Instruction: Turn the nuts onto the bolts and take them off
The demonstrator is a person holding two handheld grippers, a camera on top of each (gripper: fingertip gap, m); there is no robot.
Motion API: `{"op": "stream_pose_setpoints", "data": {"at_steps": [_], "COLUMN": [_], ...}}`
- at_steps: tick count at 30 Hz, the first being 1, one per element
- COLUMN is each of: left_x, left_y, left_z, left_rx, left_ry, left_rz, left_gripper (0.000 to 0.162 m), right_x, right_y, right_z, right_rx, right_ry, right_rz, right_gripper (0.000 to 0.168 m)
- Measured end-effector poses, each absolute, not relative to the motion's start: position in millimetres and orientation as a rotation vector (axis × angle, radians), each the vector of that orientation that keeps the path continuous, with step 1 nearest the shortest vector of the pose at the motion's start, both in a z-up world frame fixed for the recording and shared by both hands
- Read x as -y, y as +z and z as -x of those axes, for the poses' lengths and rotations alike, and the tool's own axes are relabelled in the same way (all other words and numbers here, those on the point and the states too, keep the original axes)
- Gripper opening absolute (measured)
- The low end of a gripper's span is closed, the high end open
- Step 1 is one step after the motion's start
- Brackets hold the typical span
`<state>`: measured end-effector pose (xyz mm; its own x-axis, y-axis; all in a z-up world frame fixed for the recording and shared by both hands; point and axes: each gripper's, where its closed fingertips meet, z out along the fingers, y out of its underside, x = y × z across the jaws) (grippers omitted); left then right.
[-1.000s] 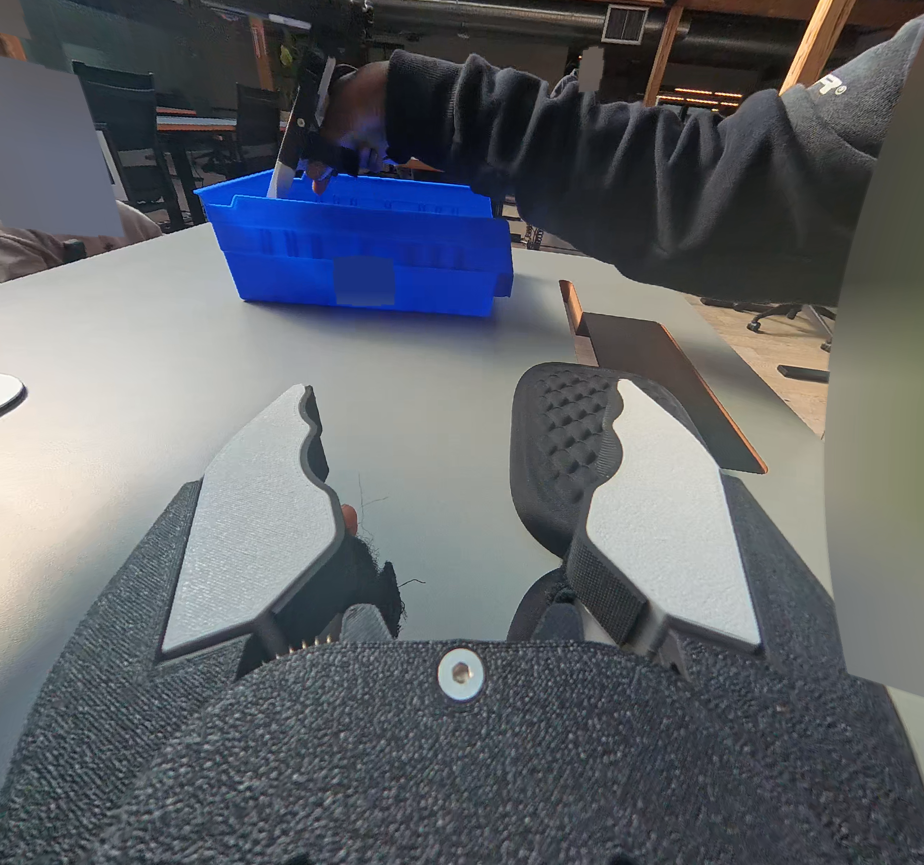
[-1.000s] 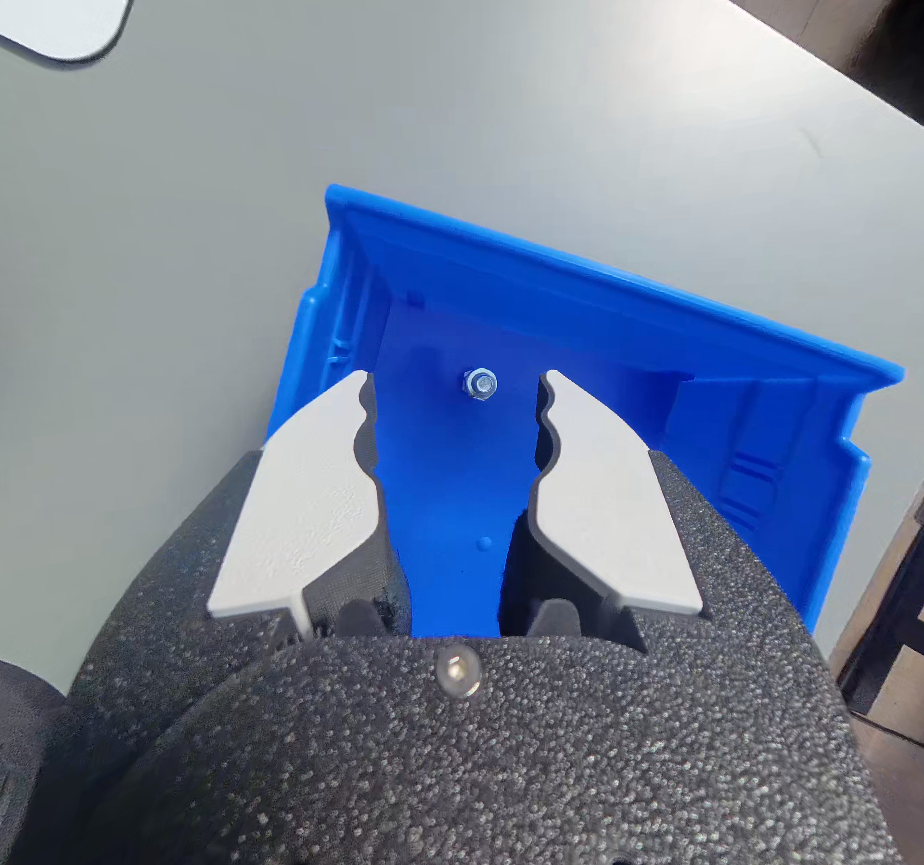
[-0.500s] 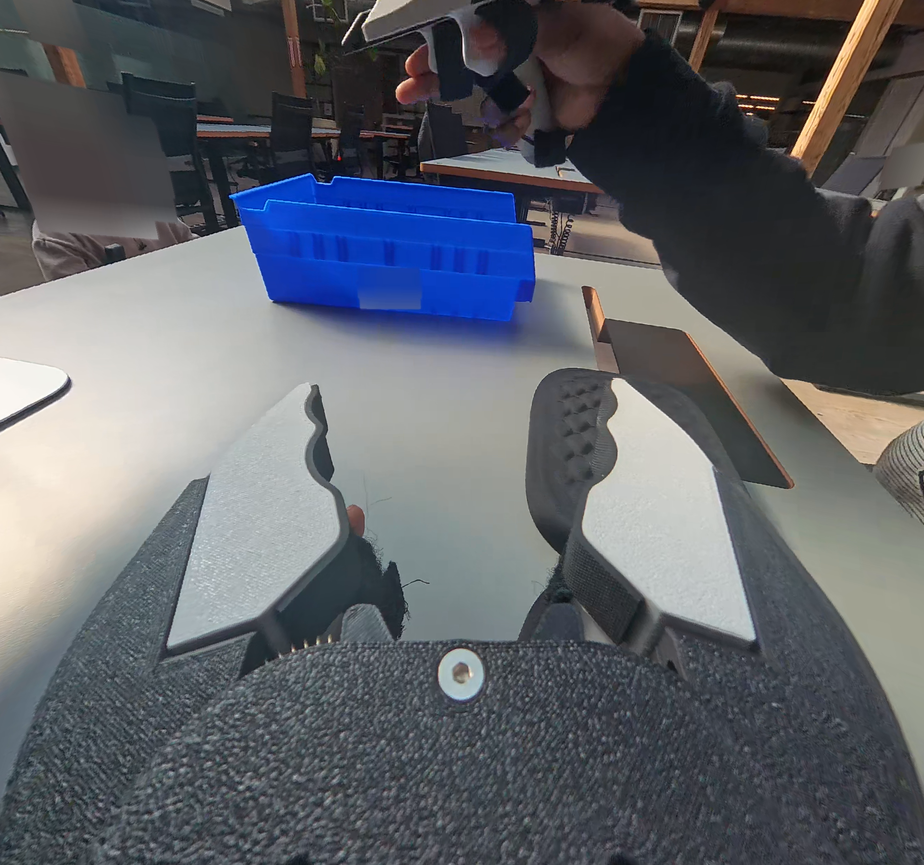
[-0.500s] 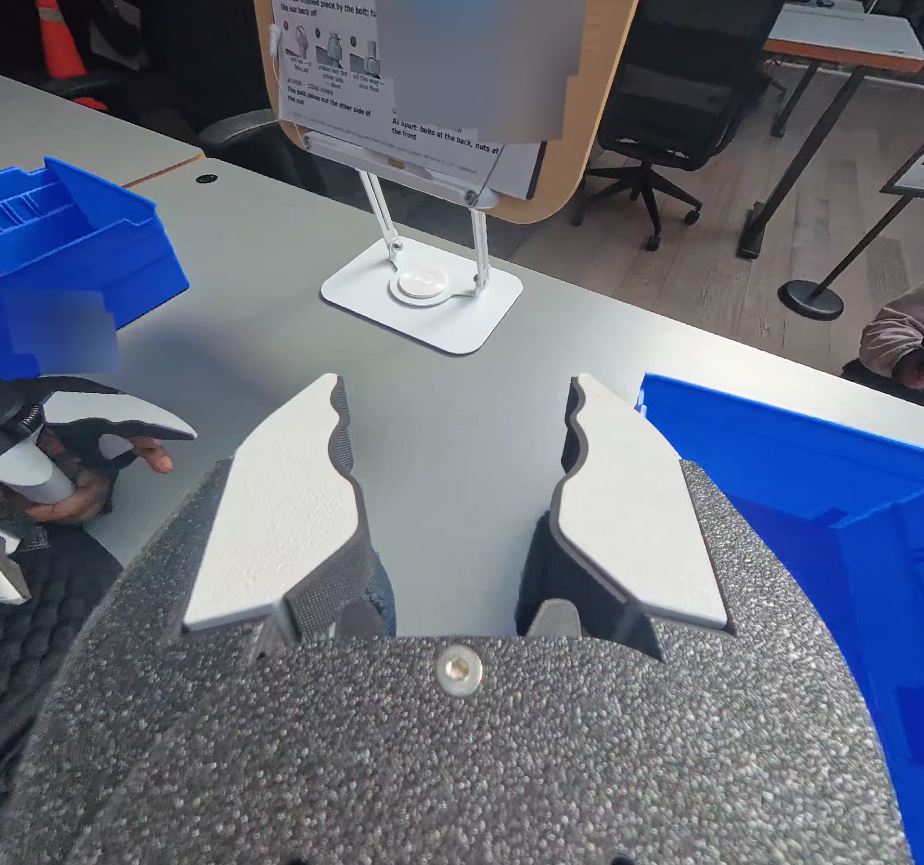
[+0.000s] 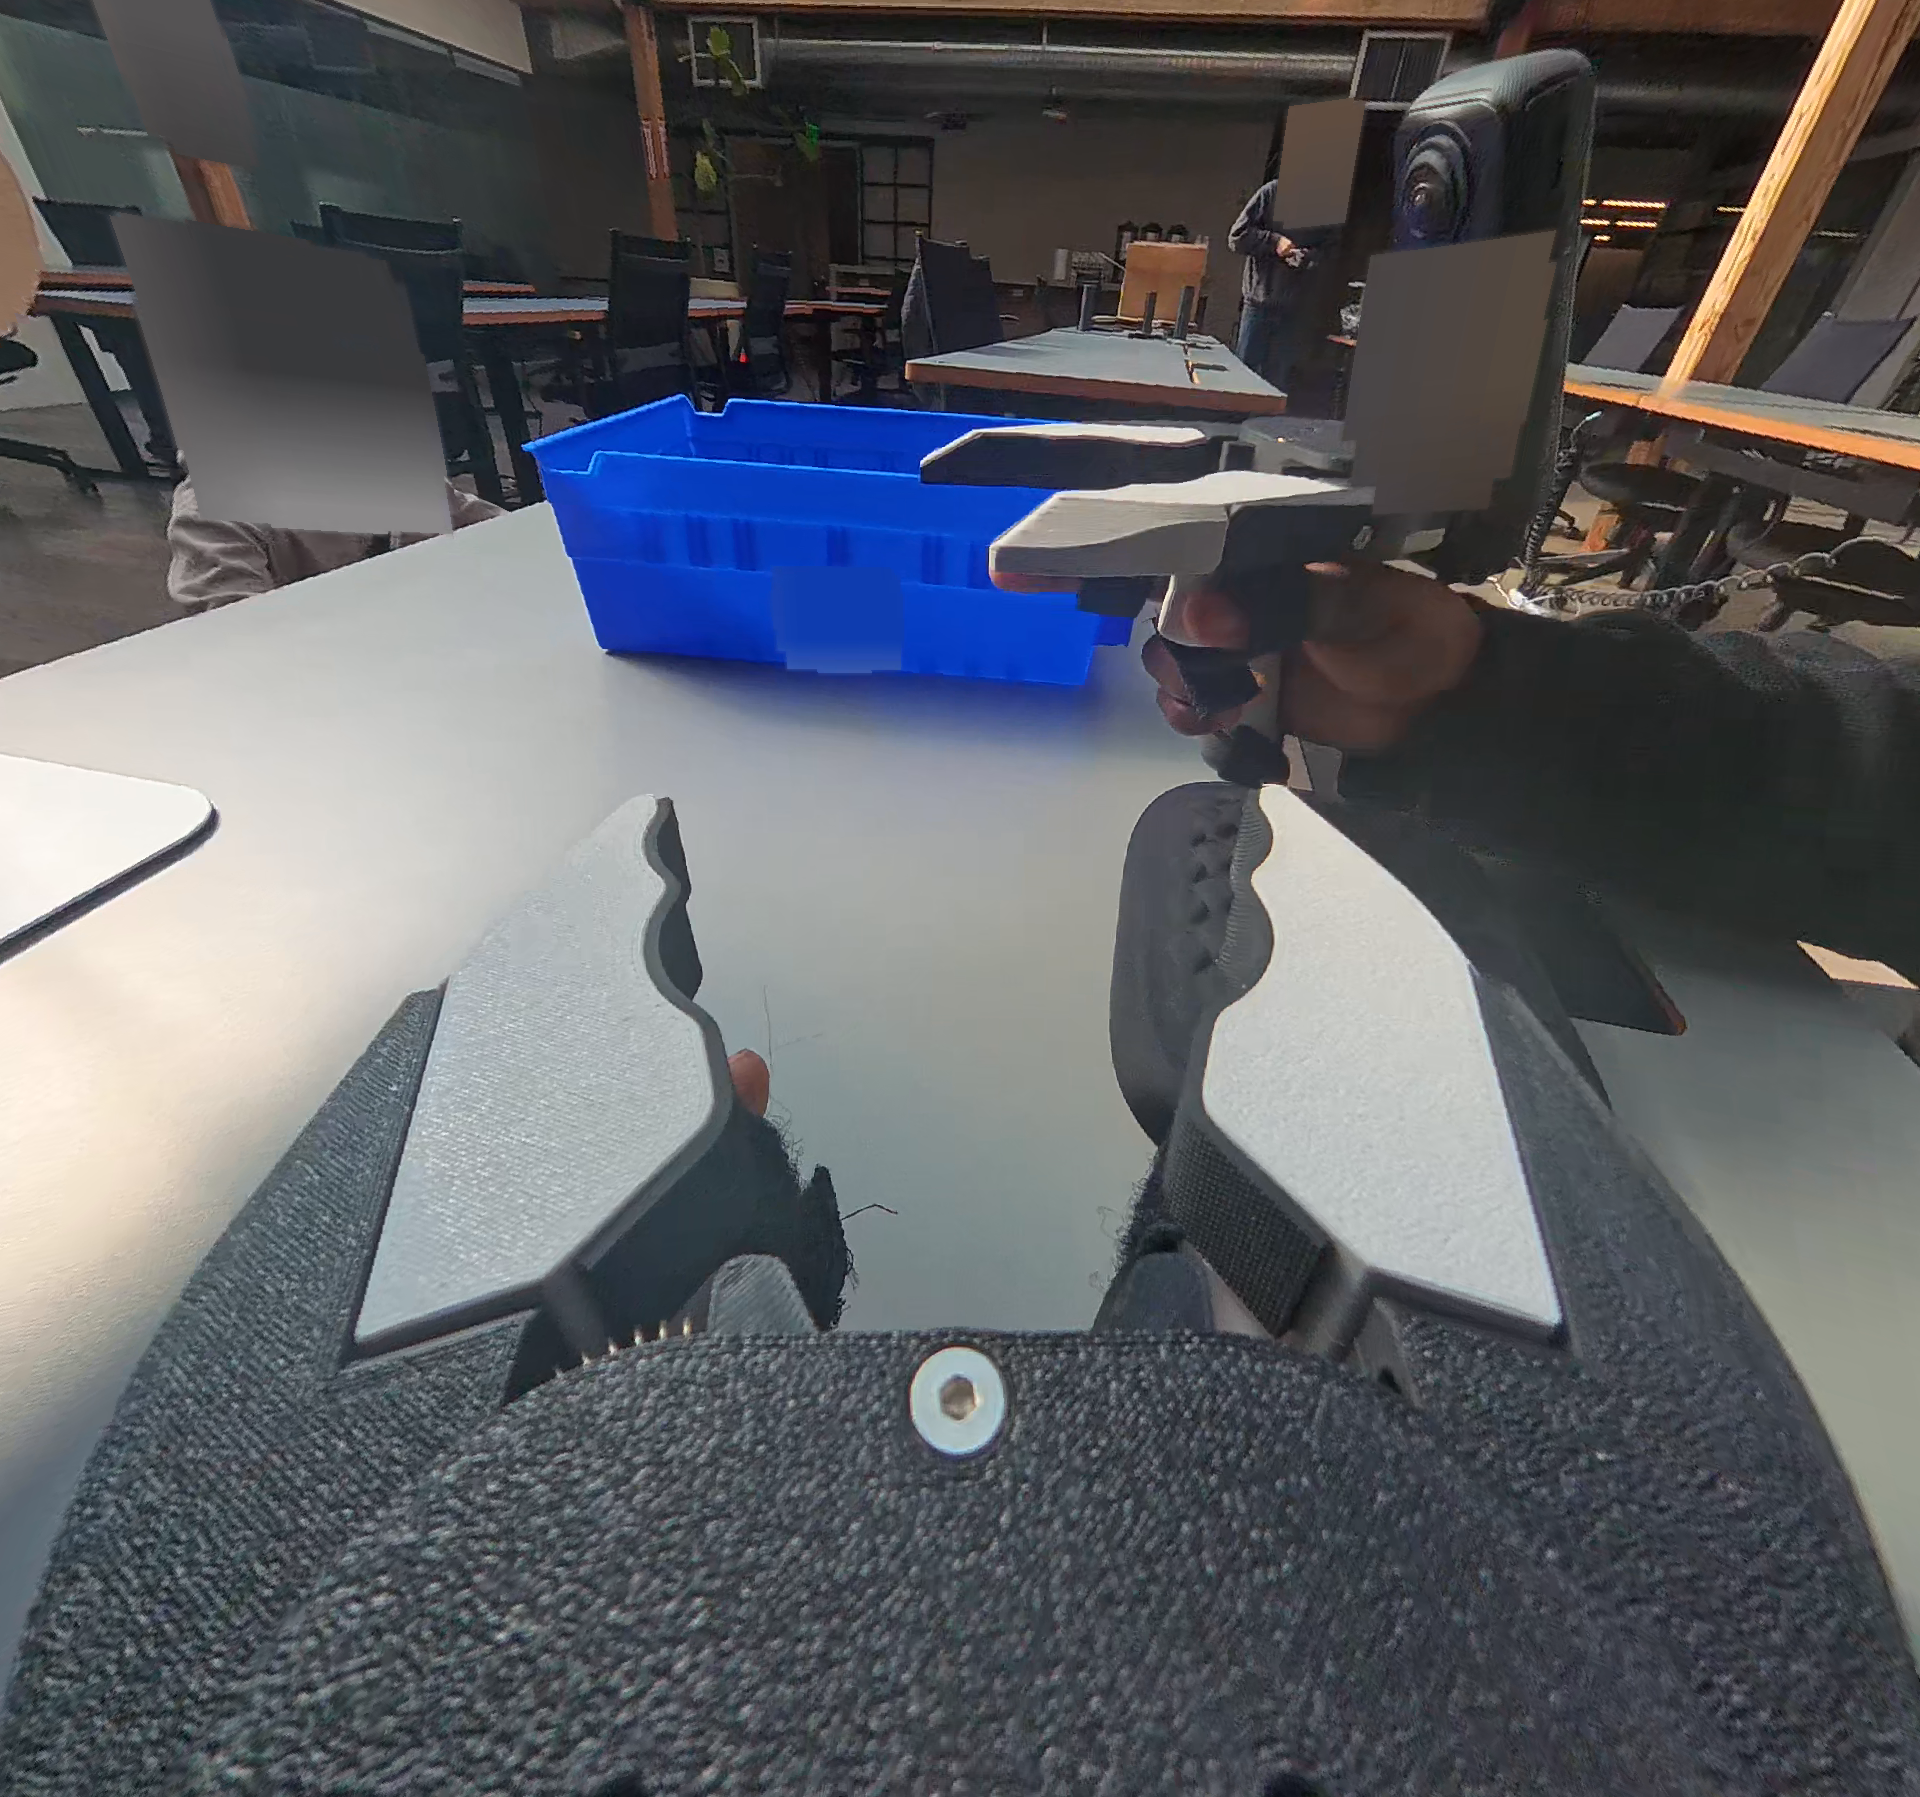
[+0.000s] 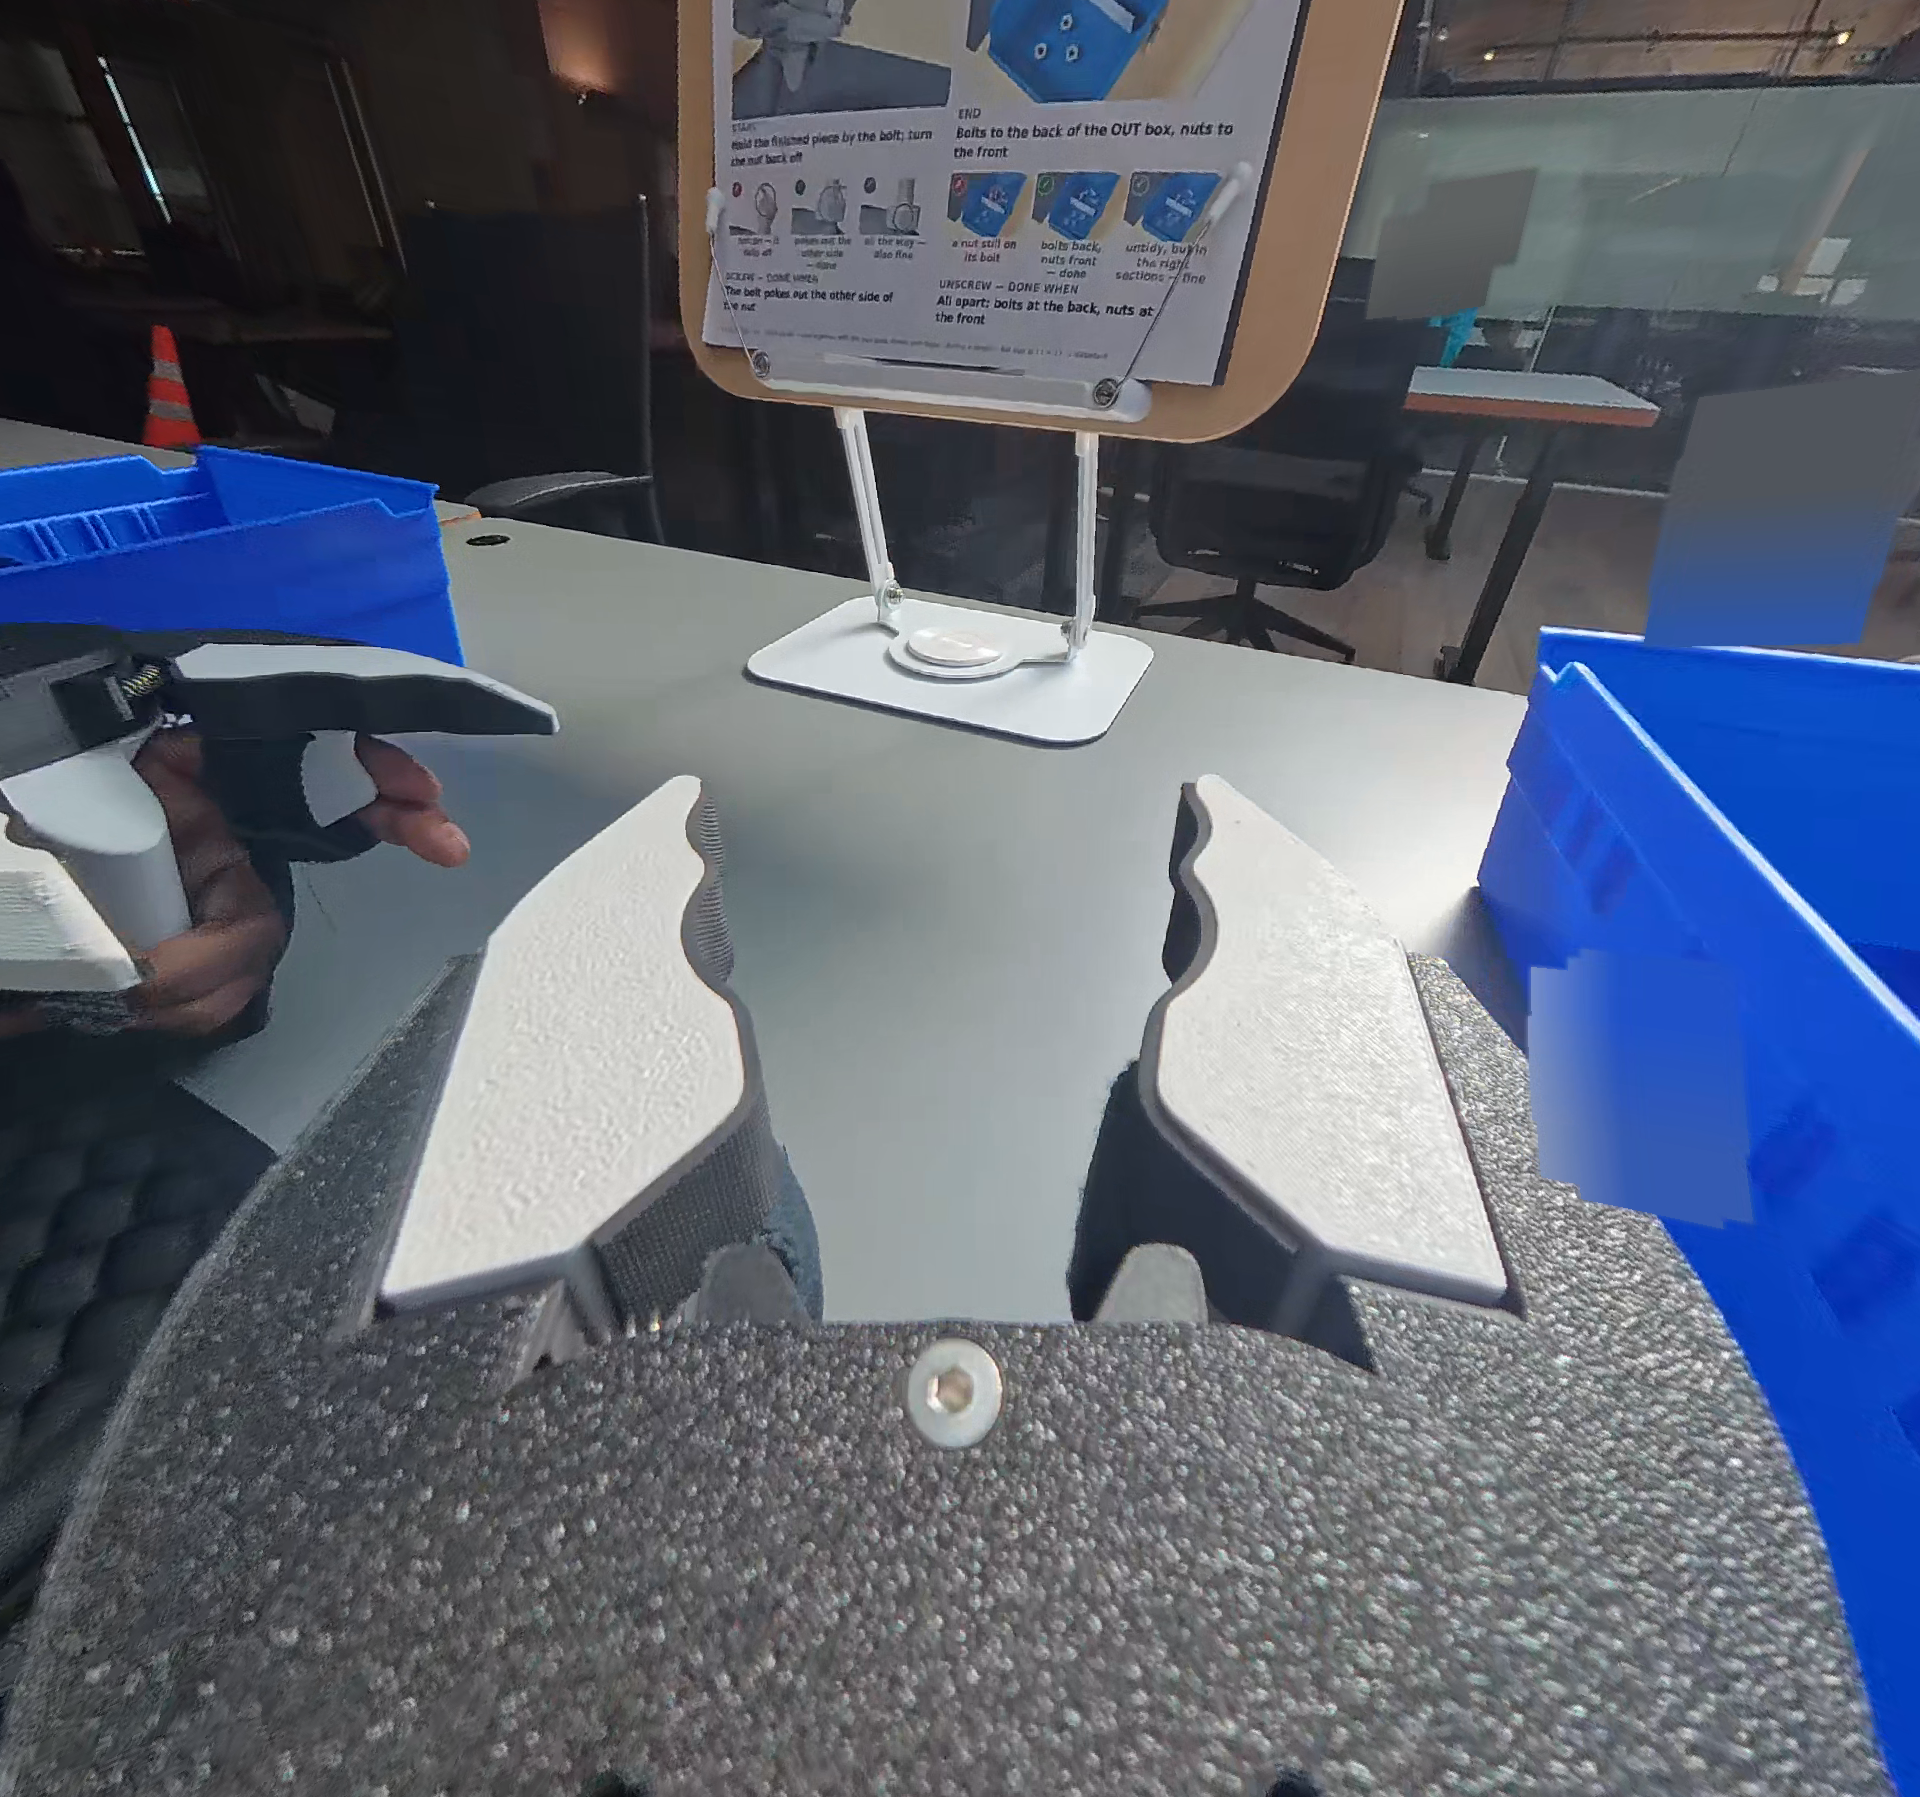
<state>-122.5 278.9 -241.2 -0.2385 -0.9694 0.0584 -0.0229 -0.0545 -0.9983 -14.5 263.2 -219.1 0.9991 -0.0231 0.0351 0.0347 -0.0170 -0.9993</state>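
Nuts and bolts: none visible in either view. Left gripper (image 5: 904, 926) wide apart, empty, above bare grey table (image 5: 416, 760); blue bin (image 5: 831, 542) far ahead. Only the right view shows the instruction stand (image 6: 956, 656) far centre and a second blue bin (image 6: 239, 542) far left. Right gripper (image 6: 945, 874) wide apart, empty, first bin just right of it.

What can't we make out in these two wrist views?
- Nuts and bolts: none visible; the blue bin shows only its outer wall in the left wrist view.
- Bin at right: right wrist view, cut by frame edge, interior unseen.
- Second bin: contents hidden by its wall.
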Motion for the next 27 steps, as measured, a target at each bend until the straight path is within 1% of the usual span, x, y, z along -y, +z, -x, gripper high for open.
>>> {"op": "stream_pose_setpoints", "data": {"at_steps": [4,6,8,12,17,19,21,23,27], "left_x": [-279.3,-280.8,-285.1,-319.3,-394.3,-431.5,-465.1,-496.0,-544.0], "left_y": [-231.2,-224.3,-214.2,-187.5,-168.5,-170.3,-178.8,-193.3,-231.8], "left_z": [127.9,132.6,140.9,176.5,248.9,278.7,305.3,328.5,365.7], "left_rx": [-1.361,-1.369,-1.385,-1.398,-1.430,-1.394,-1.342,-1.289,-1.204], "left_ry": [-1.411,-1.387,-1.343,-1.130,-0.844,-0.724,-0.643,-0.576,-0.429], "left_rz": [1.128,1.132,1.157,1.303,1.628,1.774,1.931,2.082,2.348], "left_gripper": [0.102,0.101,0.097,0.091,0.090,0.089,0.084,0.077,0.070], "right_x": [-261.3,-260.7,-261.4,-261.8,-262.0,-262.2,-262.5,-262.8,-262.7], "right_y": [-220.0,-218.5,-219.8,-221.3,-222.2,-222.8,-223.3,-223.7,-224.0], "right_z": [19.3,21.6,21.6,19.6,25.0,27.6,28.5,27.9,29.6], "right_rx": [0.038,0.059,0.058,0.038,0.077,0.095,0.101,0.095,0.104], "right_ry": [-0.053,-0.054,-0.042,0.003,-0.006,-0.011,-0.012,-0.009,-0.003], "right_rz": [1.504,1.476,1.486,1.495,1.501,1.506,1.510,1.515,1.518], "right_gripper": [0.077,0.071,0.072,0.071,0.069,0.069,0.068,0.068,0.067]}}
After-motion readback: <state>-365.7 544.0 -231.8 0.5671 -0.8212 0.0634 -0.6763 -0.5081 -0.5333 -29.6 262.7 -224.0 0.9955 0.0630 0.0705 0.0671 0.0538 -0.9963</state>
